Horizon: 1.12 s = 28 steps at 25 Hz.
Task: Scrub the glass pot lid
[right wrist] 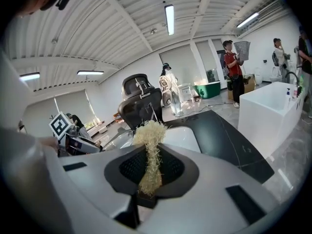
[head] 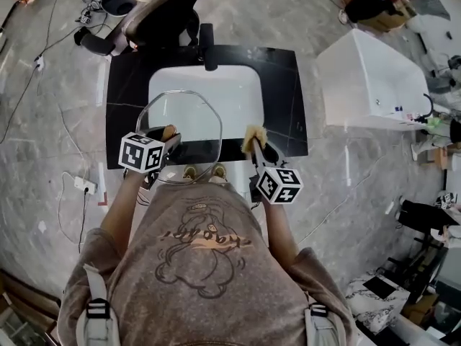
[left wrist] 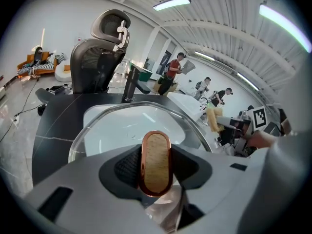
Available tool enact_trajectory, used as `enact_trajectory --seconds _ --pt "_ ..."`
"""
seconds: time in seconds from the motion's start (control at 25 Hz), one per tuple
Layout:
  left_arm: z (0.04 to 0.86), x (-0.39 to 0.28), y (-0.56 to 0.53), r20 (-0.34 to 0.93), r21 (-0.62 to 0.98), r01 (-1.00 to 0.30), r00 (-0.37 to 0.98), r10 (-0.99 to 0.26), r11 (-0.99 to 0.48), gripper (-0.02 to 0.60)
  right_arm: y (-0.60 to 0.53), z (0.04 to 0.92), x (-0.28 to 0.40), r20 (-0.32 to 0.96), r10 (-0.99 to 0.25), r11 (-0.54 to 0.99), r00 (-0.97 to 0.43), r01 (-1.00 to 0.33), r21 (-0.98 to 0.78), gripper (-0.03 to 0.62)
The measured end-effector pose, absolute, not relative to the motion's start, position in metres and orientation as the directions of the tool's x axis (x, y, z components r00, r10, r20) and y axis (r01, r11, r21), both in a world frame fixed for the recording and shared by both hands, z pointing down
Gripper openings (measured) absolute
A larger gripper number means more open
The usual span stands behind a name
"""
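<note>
The glass pot lid (head: 189, 125) hangs tilted over the front of the white sink (head: 230, 89). My left gripper (head: 170, 138) is shut on the lid's copper-rimmed wooden knob (left wrist: 156, 162), which fills the gap between the jaws in the left gripper view. The lid's rim (left wrist: 146, 107) arcs ahead of it. My right gripper (head: 254, 145) is shut on a yellow fibrous scrubber (head: 253, 135), just right of the lid and apart from it. In the right gripper view the scrubber (right wrist: 150, 147) stands upright between the jaws.
A black faucet (head: 208, 47) stands behind the sink on the black countertop (head: 277, 78). A black office chair (head: 162, 16) is beyond it. A white tub (head: 367, 78) sits to the right. Cables lie on the floor at left. People stand far back.
</note>
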<state>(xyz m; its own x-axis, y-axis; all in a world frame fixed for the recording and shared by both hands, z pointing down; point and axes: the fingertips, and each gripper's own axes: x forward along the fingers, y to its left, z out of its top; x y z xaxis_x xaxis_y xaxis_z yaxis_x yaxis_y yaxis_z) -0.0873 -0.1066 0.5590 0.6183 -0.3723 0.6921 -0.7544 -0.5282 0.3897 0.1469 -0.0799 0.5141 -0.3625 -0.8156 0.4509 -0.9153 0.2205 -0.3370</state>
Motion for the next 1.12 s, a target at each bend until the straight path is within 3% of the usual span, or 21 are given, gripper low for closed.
enact_trajectory --seconds 0.48,0.76,1.12 --pt "0.566 -0.043 -0.123 0.743 0.316 -0.594 0.640 -0.196 -0.740 0.179 -0.096 0.513 0.144 0.449 -0.780 0.306 -0.435 -0.892 -0.333 0.049" --pt "0.567 -0.012 -0.119 0.780 0.235 -0.377 0.624 -0.057 -0.896 0.179 -0.095 0.515 0.147 0.464 -0.765 0.323 -0.447 -0.889 -0.325 0.049" --pt "0.585 0.009 -0.095 0.840 0.167 -0.008 0.525 0.138 -0.986 0.180 -0.094 0.522 0.145 0.474 -0.753 0.331 -0.456 -0.886 -0.326 0.048"
